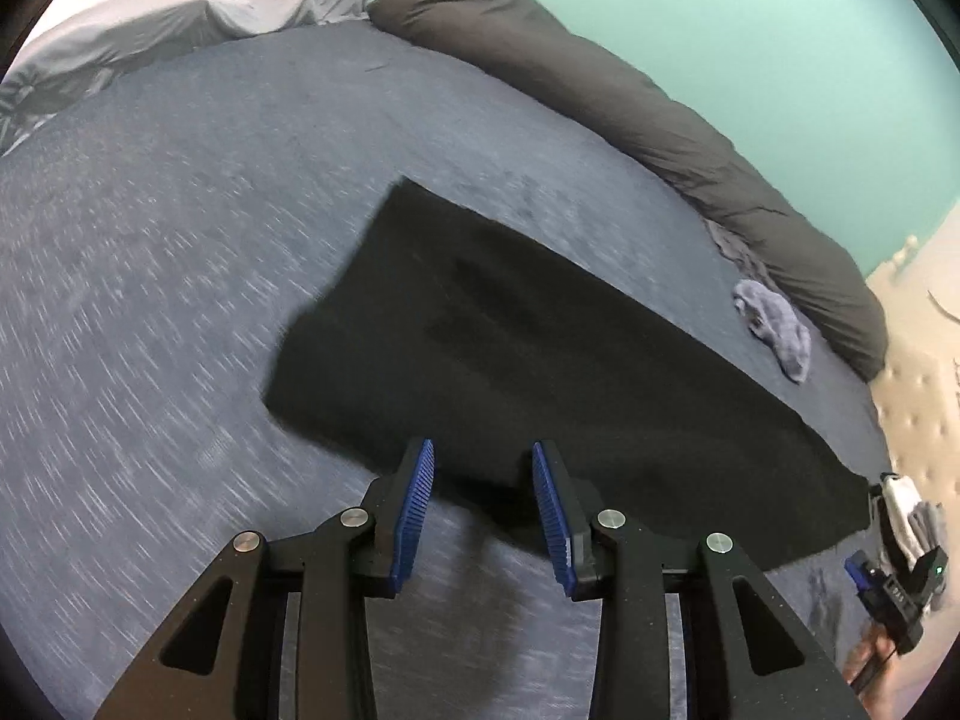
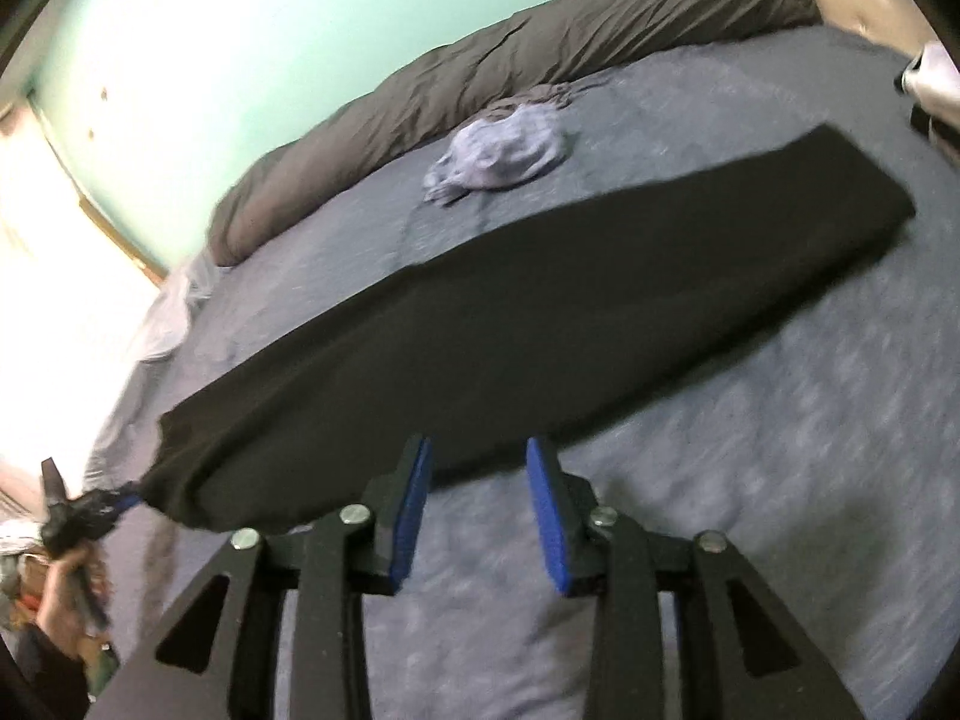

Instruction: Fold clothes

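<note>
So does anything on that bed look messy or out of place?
One thing: a small crumpled blue-grey garment sits bunched up on the bed sheet, between the neatly folded black garment and the dark rolled duvet. Beside the flat black one, it looks unfolded. Nothing looks damaged or spilled.

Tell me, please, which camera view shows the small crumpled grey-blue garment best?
The right wrist view: the crumpled garment lies near the picture's upper middle, large enough to show its folds, beyond the black cloth. In the left wrist view it is smaller, near the right side, beside the dark duvet.
</note>
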Motion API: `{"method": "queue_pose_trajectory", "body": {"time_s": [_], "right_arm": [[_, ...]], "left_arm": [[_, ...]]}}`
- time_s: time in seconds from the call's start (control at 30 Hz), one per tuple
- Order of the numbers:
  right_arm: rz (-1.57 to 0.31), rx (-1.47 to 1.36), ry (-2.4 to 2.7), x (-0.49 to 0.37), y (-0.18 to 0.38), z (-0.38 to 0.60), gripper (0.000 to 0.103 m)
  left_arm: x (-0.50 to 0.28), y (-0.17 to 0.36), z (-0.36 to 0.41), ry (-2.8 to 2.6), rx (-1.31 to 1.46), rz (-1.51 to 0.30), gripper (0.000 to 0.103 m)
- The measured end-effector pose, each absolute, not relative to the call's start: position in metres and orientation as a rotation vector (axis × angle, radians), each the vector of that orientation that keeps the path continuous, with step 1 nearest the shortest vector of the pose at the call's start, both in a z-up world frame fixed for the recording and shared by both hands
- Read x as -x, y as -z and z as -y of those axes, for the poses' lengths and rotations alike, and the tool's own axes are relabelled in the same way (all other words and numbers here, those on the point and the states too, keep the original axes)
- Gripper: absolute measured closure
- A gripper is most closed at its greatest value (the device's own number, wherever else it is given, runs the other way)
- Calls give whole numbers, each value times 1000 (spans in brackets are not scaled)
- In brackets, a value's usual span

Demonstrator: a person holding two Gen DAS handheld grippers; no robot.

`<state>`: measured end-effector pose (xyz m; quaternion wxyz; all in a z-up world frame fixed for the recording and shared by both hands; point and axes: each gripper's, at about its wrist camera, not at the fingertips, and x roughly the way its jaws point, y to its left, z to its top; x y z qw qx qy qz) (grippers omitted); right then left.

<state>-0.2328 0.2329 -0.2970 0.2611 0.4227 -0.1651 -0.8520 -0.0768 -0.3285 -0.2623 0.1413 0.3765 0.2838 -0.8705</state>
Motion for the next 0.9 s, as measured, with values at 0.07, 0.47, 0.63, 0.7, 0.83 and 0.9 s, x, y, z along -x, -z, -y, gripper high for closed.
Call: {"method": "queue_pose_trajectory", "body": {"time_s": [0.07, 0.47, 0.63, 0.7, 0.83, 0.9], "right_arm": [[483, -1135, 2287, 220, 301, -227, 60], [667, -1188, 2236, 219, 328, -223, 56], [672, -1236, 2232, 235, 330, -222, 53], [653, -1236, 2239, 239, 329, -223, 53], [689, -1252, 2217, 246, 333, -224, 50], [703, -1255, 2202, 249, 335, -222, 50]], "left_arm": [[74, 265, 315, 2529, -1079, -827, 65], [86, 283, 264, 2599, -1101, -871, 63], [97, 287, 257, 2595, -1116, -879, 50], [103, 291, 254, 2592, -1127, -897, 50], [114, 293, 253, 2588, -1138, -916, 50], [117, 295, 253, 2589, -1140, -919, 49]]}}
